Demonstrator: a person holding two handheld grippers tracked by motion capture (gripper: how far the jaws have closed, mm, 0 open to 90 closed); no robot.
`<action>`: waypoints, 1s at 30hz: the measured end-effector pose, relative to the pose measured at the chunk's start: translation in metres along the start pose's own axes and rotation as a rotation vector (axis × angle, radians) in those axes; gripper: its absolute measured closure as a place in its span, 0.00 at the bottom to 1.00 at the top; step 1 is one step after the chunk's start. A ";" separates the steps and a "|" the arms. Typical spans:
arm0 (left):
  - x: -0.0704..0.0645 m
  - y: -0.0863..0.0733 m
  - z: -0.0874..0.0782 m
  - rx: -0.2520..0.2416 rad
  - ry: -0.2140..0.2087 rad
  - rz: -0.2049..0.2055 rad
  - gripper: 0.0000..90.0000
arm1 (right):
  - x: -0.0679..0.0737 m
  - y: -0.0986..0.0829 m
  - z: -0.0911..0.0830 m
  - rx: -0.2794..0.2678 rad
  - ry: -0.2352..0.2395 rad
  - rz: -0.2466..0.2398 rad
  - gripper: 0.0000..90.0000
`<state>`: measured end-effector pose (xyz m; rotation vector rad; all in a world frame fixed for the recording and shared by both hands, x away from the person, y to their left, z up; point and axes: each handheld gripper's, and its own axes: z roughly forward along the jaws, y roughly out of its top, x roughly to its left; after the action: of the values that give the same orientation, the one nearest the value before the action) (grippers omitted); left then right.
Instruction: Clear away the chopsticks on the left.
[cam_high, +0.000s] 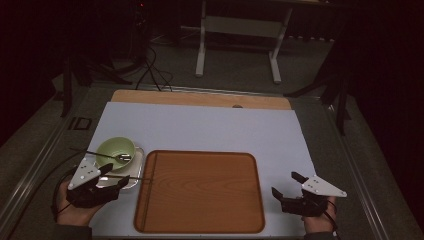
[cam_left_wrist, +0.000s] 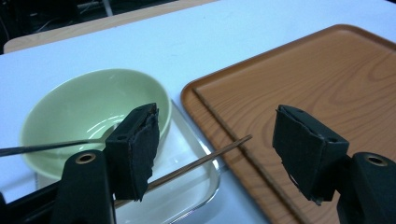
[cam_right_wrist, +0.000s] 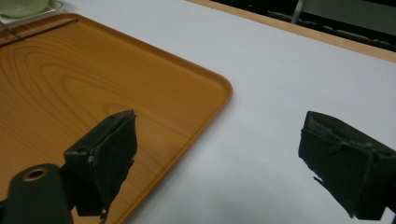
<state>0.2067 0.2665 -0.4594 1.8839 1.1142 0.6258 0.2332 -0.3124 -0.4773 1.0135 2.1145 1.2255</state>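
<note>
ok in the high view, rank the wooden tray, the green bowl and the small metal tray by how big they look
1. wooden tray, by far the largest.
2. small metal tray, partly hidden under the bowl.
3. green bowl, slightly smaller.

Black left gripper (cam_high: 111, 176), right gripper (cam_high: 287, 185); grey three-cornered plates, black cables, padded jaws.

I see the tray (cam_high: 200, 192) in the middle of the table (cam_high: 210, 125). Just left of it sits a metal dish (cam_high: 131, 180) with the bowl (cam_high: 115, 150) on it. A spoon (cam_high: 107, 156) rests in the bowl; a chopstick (cam_left_wrist: 205, 157) lies across the dish toward the tray's edge.
</note>
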 end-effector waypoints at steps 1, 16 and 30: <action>0.001 -0.001 0.000 0.001 0.004 0.002 0.36 | 0.000 0.000 0.000 0.001 0.000 -0.001 0.12; 0.027 -0.020 -0.004 0.011 0.058 0.014 0.34 | 0.000 0.000 0.000 0.000 0.000 -0.001 0.12; 0.042 -0.036 0.006 0.036 0.097 -0.037 0.33 | 0.000 0.000 0.001 0.002 0.001 -0.001 0.12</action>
<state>0.2146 0.3099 -0.4928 1.8759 1.2269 0.6865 0.2338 -0.3118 -0.4778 1.0120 2.1173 1.2242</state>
